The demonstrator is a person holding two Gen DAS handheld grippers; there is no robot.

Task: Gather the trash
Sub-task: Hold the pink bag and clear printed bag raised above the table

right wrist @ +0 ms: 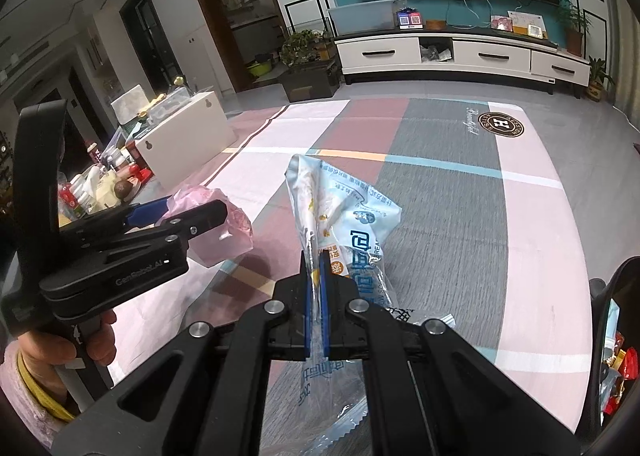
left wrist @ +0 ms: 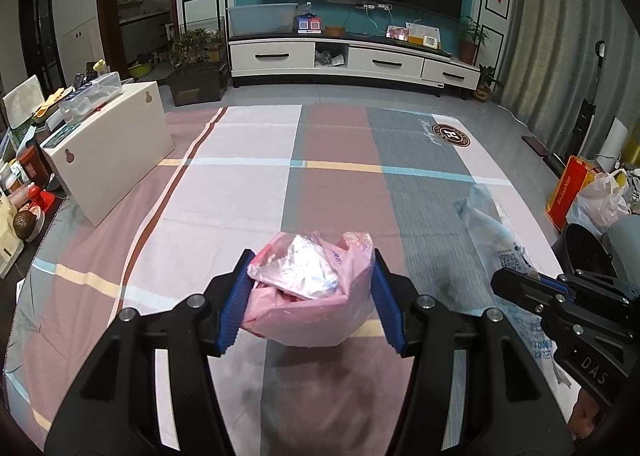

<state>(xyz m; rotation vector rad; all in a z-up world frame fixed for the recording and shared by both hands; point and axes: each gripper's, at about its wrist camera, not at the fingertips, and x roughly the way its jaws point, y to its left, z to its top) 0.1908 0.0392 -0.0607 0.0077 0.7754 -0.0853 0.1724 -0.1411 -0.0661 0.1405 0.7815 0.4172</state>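
My left gripper is shut on a crumpled pink plastic bag with a silvery foil wrapper stuffed in its top, and holds it above the checked cloth. The blue pads press on both sides of the bag. My right gripper is shut on a pale blue and white printed snack wrapper, which stands up above its closed jaws and trails below them. From the right wrist view the left gripper shows at the left with the pink bag. At the right edge of the left wrist view is the right gripper with its wrapper.
A black bin stands at the right edge of the cloth, and its rim shows with trash inside. A white box sits at the cloth's left, with bottles and jars beside it. An orange bag and a white plastic bag lie at the right.
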